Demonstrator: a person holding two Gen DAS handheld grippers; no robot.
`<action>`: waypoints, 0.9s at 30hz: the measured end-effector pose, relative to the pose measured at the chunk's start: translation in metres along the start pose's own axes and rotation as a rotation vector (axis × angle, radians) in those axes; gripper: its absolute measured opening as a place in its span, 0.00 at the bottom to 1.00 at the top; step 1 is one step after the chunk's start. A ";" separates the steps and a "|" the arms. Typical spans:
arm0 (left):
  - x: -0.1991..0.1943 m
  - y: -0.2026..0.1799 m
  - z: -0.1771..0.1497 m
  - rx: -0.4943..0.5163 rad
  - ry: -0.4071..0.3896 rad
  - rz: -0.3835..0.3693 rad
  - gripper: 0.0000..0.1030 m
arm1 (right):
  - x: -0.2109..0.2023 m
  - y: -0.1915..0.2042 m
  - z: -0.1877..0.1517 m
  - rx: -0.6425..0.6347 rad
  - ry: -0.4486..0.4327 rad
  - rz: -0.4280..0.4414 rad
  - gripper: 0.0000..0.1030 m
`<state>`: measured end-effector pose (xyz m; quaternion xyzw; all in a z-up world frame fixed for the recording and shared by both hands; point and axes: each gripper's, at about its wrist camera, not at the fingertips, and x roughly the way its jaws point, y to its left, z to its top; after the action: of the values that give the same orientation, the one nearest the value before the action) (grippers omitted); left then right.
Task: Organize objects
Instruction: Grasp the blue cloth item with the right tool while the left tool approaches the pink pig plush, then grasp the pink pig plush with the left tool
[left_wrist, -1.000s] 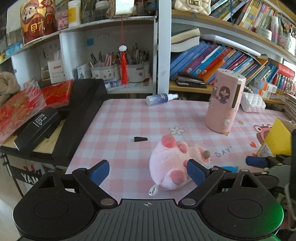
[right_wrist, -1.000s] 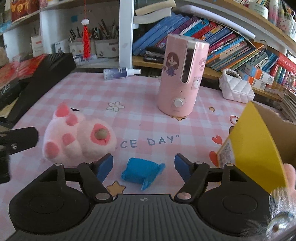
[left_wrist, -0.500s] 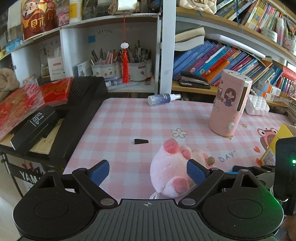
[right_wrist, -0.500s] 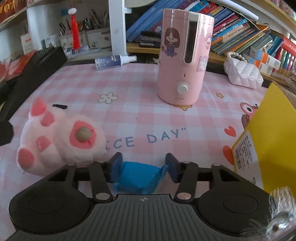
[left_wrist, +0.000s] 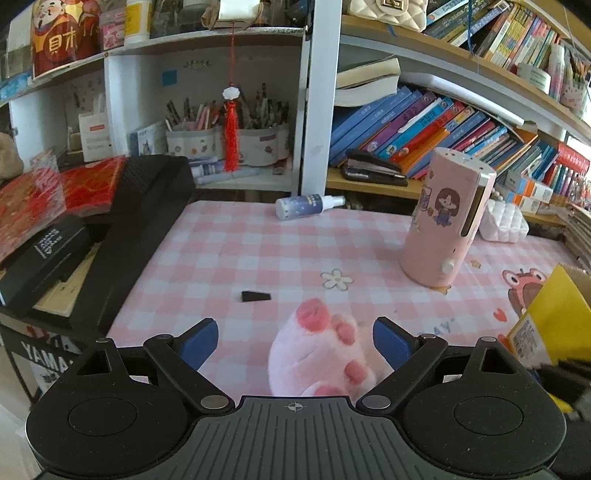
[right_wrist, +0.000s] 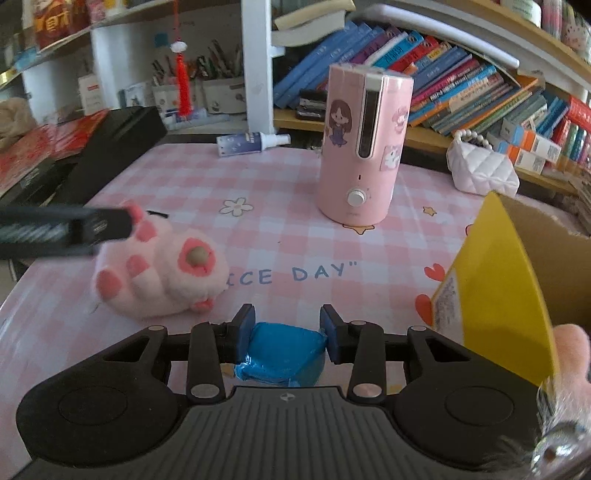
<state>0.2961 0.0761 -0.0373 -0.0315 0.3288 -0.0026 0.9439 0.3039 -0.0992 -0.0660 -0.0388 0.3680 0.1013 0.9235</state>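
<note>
Right gripper: 1. Jaws drawn in on the blue packet, both pads touching its sides; the packet sits low between them, at or just above the checked tablecloth.

Left gripper: 1. Jaws spread wide, holding nothing; the pink plush paw lies between them, nearer the right pad, no contact evident.

Step in hand, as judged: pick-up of the blue packet by the right gripper, with the left gripper lined up for the plush.

Next move, as judged: lift the packet clear and carry it to the yellow cardboard box, just to the right, open side facing; the left jaws need to close on the soft plush, which will squash before it holds.

Loose items on the tablecloth:
- Blue packet: 1.
- Pink plush paw: 1, near the front edge, left of the packet.
- Pink humidifier: 1, upright, mid-table.
- Spray bottle: 1, lying on its side at the back.
- Small black wedge: 1.
- White quilted purse: 1, at the back right.
- Yellow cardboard box: 1.
</note>
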 end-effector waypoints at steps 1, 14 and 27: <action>0.002 -0.001 0.001 -0.003 -0.002 -0.004 0.95 | -0.004 0.000 -0.002 -0.010 -0.005 0.005 0.35; 0.060 -0.014 -0.005 -0.022 0.117 -0.077 0.98 | -0.013 0.001 -0.004 -0.058 -0.017 0.060 0.35; 0.060 -0.023 -0.009 -0.036 0.155 -0.187 0.66 | -0.021 -0.009 -0.008 -0.037 -0.022 0.045 0.34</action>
<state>0.3378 0.0513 -0.0798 -0.0785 0.3966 -0.0872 0.9105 0.2859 -0.1123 -0.0574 -0.0463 0.3568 0.1291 0.9240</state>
